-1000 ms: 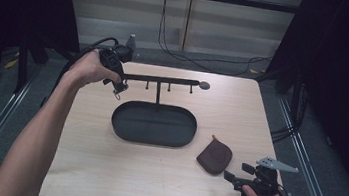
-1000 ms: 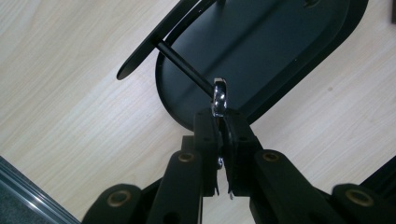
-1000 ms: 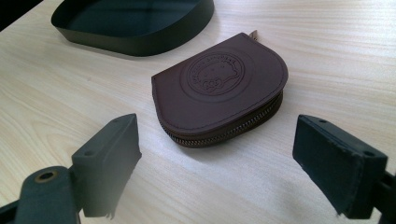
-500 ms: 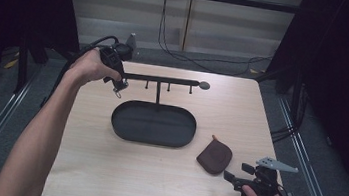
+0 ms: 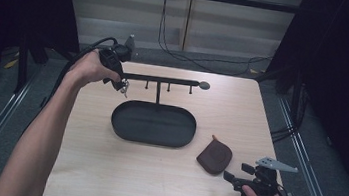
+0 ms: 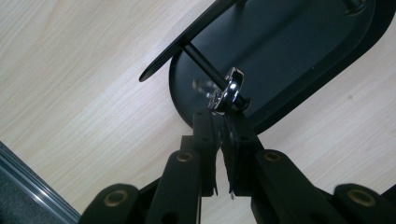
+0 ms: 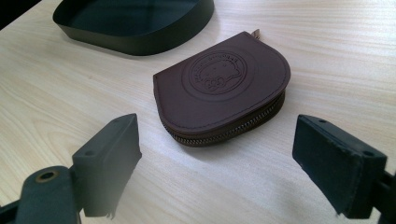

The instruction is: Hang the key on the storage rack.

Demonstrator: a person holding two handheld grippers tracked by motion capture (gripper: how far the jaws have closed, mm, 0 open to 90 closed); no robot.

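Left tool [image 6: 219, 119] clamped on metal key ring [image 6: 229, 91] at rack's [image 5: 164, 80] left end; right tool [image 7: 217, 154] wide, facing brown pouch [image 7: 222, 86] near tabletop's front-right corner.

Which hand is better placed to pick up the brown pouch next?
Right. The right gripper is open, with the pouch just ahead between its fingers. The left gripper is far off at the rack, shut on a key ring.
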